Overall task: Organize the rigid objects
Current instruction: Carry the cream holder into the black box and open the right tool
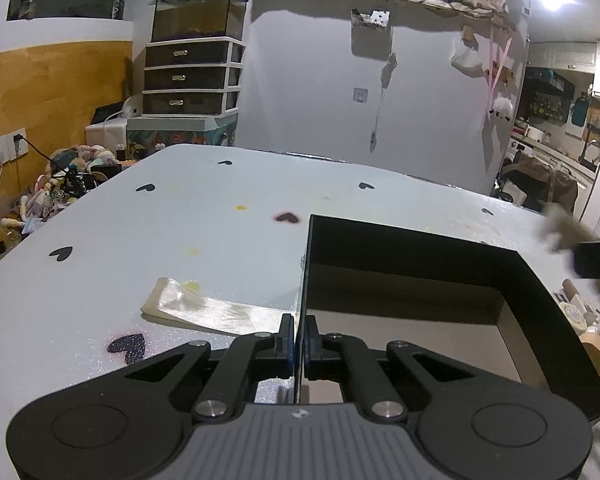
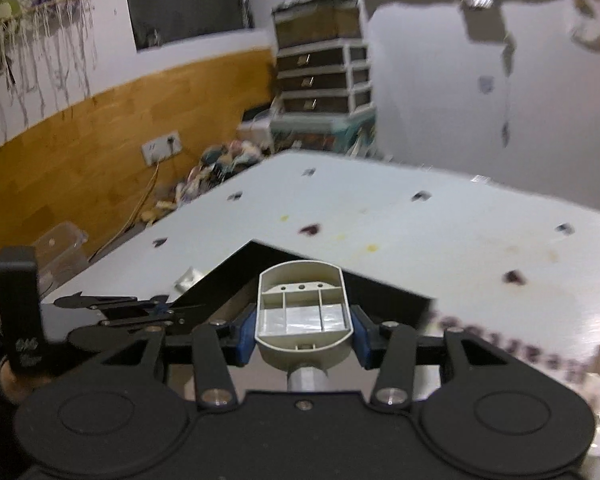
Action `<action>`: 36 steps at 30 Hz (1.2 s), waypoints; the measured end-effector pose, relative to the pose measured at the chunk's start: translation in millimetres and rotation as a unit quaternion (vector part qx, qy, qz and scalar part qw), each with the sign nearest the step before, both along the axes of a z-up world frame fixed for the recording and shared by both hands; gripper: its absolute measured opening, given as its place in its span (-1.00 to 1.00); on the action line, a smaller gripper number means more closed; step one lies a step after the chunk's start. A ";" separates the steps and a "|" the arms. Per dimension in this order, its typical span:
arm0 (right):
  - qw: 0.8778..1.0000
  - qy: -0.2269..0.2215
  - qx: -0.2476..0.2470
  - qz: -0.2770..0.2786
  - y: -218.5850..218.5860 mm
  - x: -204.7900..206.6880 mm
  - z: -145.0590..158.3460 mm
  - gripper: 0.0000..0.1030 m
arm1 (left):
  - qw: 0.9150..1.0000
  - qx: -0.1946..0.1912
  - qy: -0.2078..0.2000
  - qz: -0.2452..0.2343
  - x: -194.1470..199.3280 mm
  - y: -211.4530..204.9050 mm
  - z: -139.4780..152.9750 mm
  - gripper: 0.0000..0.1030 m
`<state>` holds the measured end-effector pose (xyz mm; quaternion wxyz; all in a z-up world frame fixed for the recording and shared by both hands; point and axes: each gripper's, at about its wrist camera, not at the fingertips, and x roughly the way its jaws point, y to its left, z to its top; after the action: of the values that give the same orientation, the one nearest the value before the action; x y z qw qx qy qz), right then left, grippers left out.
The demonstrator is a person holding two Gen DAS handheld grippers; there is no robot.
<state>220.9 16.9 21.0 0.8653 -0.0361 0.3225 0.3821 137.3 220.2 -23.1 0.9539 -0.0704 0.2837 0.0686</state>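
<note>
The black box [image 1: 440, 280] on the white table [image 1: 220, 216] serves as the landmark. The left gripper [image 1: 299, 344] has its 2 fingers closed tight on the box's near-left wall, pinching the thin board and bracing the box. The right gripper [image 2: 303, 330] holds a grey plastic piece [image 2: 302, 312], an oval tray-like part with small compartments and a stub beneath, squeezed between its blue pads [image 2: 244, 332] just above the box's near corner. The right-wrist view is smeared, so that hand looks to be in transit.

The step in hand appears to be setting this piece into the box. To do it well, bring the piece fully over the open interior before lowering, clear of the rim. Lower it until it rests on the tan floor, level, then release. Keep the left pinch firm so the light box does not slide. A pale flat pad [image 1: 204, 308] lies just left of the box, outside it.
</note>
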 end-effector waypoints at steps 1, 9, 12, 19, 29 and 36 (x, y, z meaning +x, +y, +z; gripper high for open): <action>1.000 0.017 -0.006 0.004 11.9 6.9 -5.1 -0.07 | 1.000 0.001 0.002 -0.001 0.4 -0.1 0.3 -0.92; 0.995 0.099 -0.030 -0.004 71.7 40.7 -36.9 -0.07 | 1.000 -0.002 0.017 -0.003 4.3 1.0 3.2 -0.92; 0.993 0.117 -0.035 -0.009 86.1 49.9 -42.1 -0.07 | 1.000 -0.008 0.021 -0.003 5.5 2.6 4.3 -0.92; 0.988 0.142 -0.050 -0.024 100.5 60.7 -55.1 -0.06 | 1.000 -0.005 0.029 -0.005 6.0 1.1 5.5 -0.92; 0.990 0.139 -0.016 -0.024 69.8 51.3 -27.2 0.39 | 0.999 -0.003 0.037 -0.004 9.9 1.1 6.7 -0.93; 0.996 0.069 0.031 -0.036 -1.3 27.1 12.7 0.57 | 0.999 0.000 0.037 0.000 10.0 -0.4 6.4 -0.93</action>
<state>248.0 15.6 33.7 0.8547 0.0291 0.3708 0.3621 147.4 219.8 -16.6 0.9426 -0.0679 0.3191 0.0712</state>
